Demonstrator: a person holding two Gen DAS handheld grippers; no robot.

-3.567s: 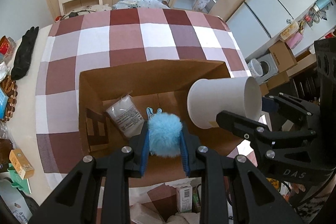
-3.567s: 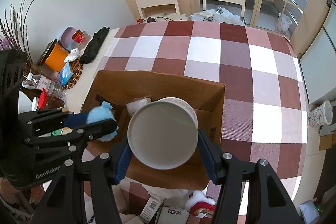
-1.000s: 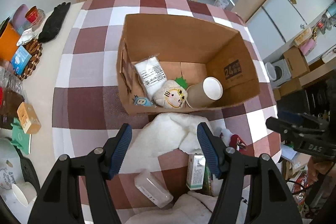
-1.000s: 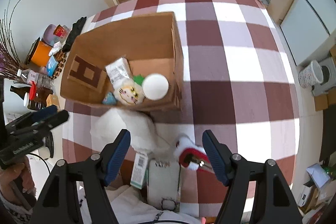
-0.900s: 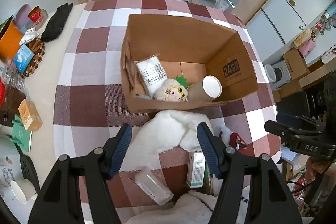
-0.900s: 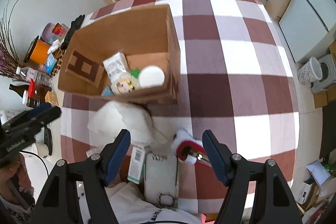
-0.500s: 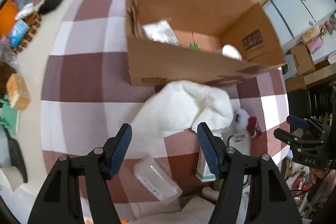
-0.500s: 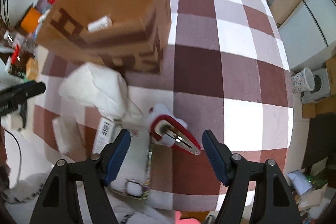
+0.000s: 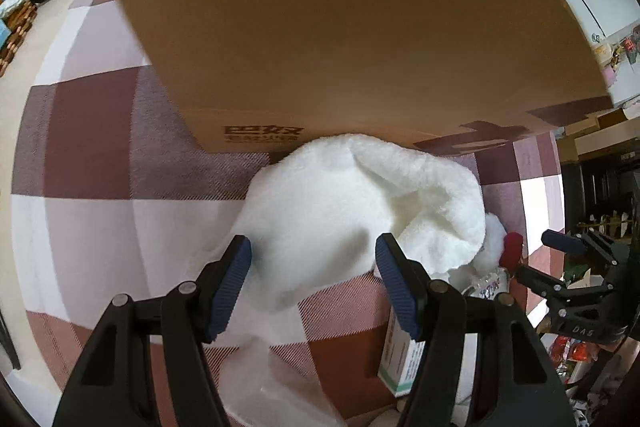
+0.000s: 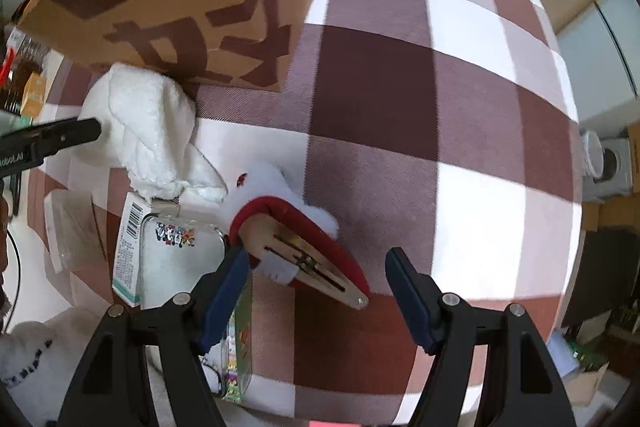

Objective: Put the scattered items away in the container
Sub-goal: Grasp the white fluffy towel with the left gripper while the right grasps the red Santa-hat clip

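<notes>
The left tongs (image 9: 314,269) have black, angular plastic arms with silver screw heads at the joints and ribbed blue pads (image 9: 232,283) on the inner faces. The right tongs (image 10: 318,293) match them: black linkages, silver screws, blue ribbed pads (image 10: 408,293). Seen beyond the left tongs, the right one's black body carries pale lettering, "DAS".

The cardboard box (image 9: 340,27) hides its contents; its top is cropped.
</notes>
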